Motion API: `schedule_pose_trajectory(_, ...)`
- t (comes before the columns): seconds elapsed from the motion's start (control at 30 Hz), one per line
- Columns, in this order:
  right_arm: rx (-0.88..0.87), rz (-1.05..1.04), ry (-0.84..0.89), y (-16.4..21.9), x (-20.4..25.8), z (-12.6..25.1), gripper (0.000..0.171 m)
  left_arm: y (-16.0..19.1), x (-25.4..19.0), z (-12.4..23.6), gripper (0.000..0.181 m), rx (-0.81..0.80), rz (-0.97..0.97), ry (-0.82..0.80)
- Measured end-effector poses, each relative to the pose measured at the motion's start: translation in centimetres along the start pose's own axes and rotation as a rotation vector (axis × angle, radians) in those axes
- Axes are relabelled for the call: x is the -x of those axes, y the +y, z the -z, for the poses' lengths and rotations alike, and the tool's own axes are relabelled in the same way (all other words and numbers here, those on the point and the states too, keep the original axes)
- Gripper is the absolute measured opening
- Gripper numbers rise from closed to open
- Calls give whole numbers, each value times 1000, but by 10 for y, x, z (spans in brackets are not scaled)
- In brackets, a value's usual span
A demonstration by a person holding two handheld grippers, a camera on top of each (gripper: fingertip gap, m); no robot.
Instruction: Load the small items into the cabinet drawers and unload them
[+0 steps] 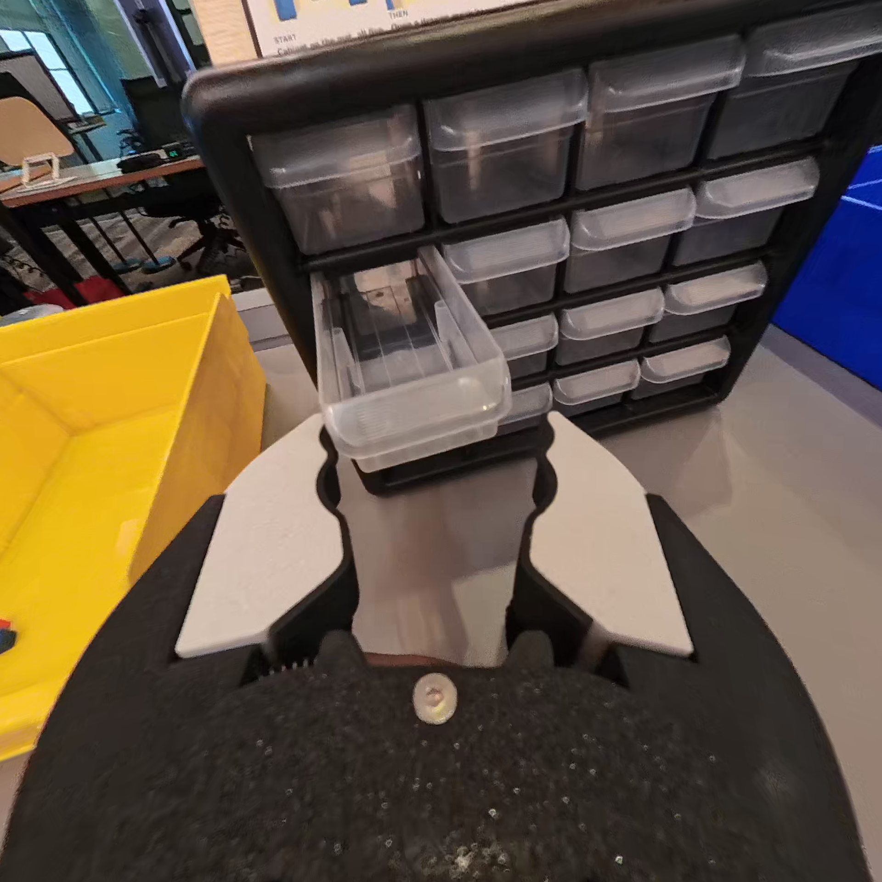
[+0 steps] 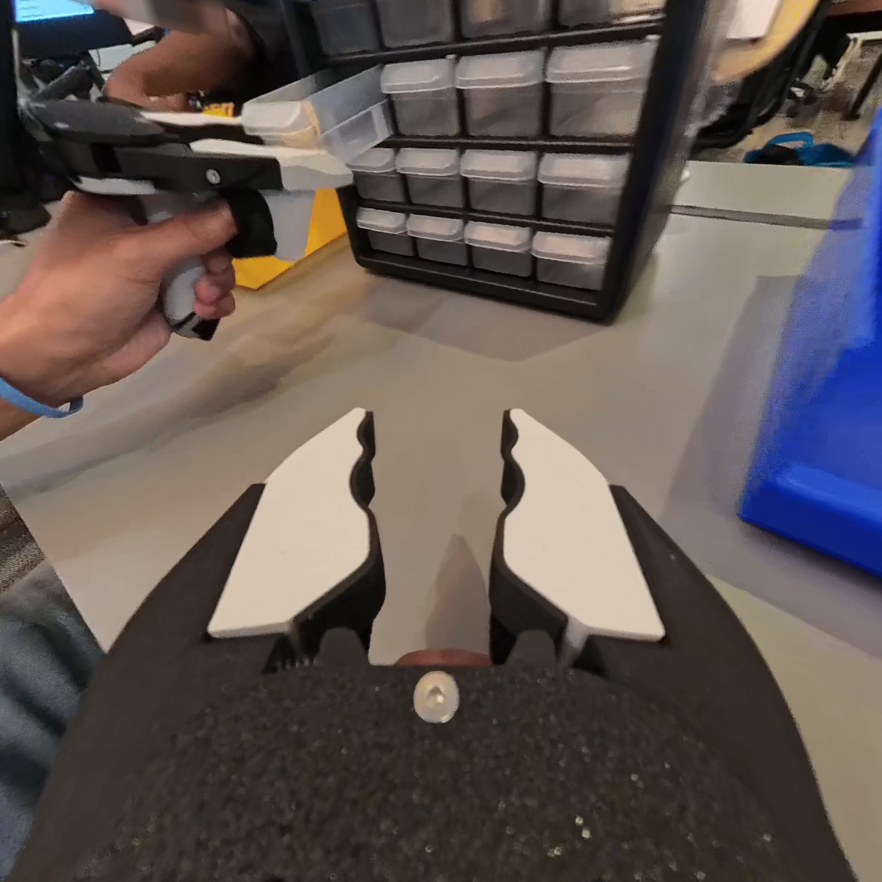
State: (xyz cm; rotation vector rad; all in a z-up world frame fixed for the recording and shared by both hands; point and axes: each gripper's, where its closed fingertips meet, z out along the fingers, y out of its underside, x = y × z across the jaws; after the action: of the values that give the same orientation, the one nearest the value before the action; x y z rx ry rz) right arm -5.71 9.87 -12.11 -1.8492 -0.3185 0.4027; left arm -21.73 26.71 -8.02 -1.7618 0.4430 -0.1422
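L gripper (image 1: 436, 429) fingers spread wide, nothing clamped, tips right under the lip of the pulled-out drawer (image 1: 410, 362). Contact w/ drawer front: can't tell. Drawer = clear plastic, leftmost col, 2nd row of black cabinet (image 1: 229, 157); looks empty, other drawers shut. Cabinet sits on grey table (image 1: 763, 501). Yellow bin (image 1: 119, 429) just left of cabinet, blue bin (image 2: 821, 382) to its right. R gripper (image 2: 436, 420) also open, empty, hovering over bare table, well short of cabinet. Hand (image 2: 95, 296) holds L gripper's grip. Small items: only a blurry bit at yellow bin's bottom edge, can't ID.
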Motion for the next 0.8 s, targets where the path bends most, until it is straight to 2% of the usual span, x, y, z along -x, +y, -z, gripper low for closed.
schedule_pose_trajectory(0.1,-22,29,-20,-14,24,-32,63,16,-4,13,87,58,23,39)
schedule_pose_trajectory(0.23,-67,154,-12,-42,70,-94,73,44,7,62,82,105,59,90)
schedule_pose_trajectory(0.33,-115,269,132,-68,84,-142,81,59,44,108,80,117,49,23)
schedule_pose_trajectory(0.47,-193,260,259,-95,92,-194,88,93,92,163,78,161,108,-59)
schedule_pose_trajectory(0.63,-256,153,409,-113,83,-211,85,140,123,194,75,260,112,-92)
schedule_pose_trajectory(0.7,-255,100,408,-110,82,-216,81,147,125,196,75,282,183,-59)
schedule_pose_trajectory(0.73,-259,100,395,-110,84,-218,72,147,123,196,75,282,224,-29)
schedule_pose_trajectory(0.8,-284,107,395,-111,82,-219,72,146,118,194,75,286,276,16)
